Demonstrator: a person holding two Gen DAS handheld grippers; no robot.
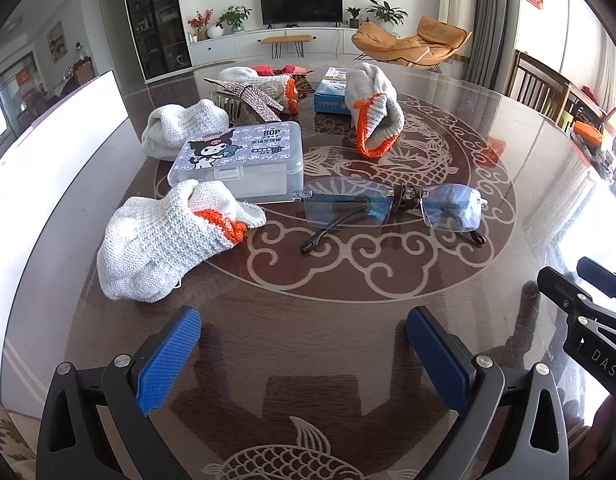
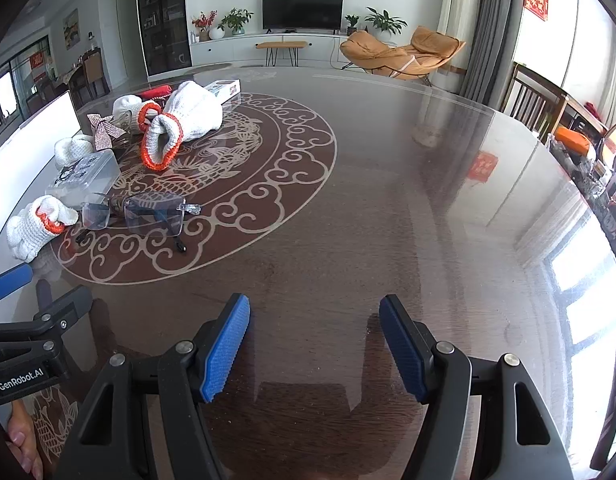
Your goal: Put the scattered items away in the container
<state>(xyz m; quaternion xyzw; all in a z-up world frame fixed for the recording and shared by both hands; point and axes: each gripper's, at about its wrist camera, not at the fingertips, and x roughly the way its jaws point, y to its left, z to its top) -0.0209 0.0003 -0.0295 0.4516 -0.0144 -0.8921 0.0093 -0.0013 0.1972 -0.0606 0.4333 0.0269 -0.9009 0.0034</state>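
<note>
On the table [image 1: 508,152]: glasses [image 1: 388,206] nearest, just right of a plastic box [image 1: 240,160]. Left of the glasses and before the box, a glove [image 1: 164,240]; behind the box, another glove [image 1: 180,128] and a hair clip [image 1: 248,100]. Farther right, a third glove [image 1: 374,108] leaning against a carton [image 1: 330,92].

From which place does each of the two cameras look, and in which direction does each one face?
Left wrist view: sits on the left hand-held gripper, looking forward and down over the dark patterned table at the rimless glasses; both blue pads show, open, and the right hand-held gripper's black frame at the right edge.
Right wrist view: sits on the right hand-held gripper, facing mostly bare tabletop; its open blue pads, the left gripper and fingertips show.
Shared: glasses, white knit gloves with orange cuffs, clear plastic box, television.
</note>
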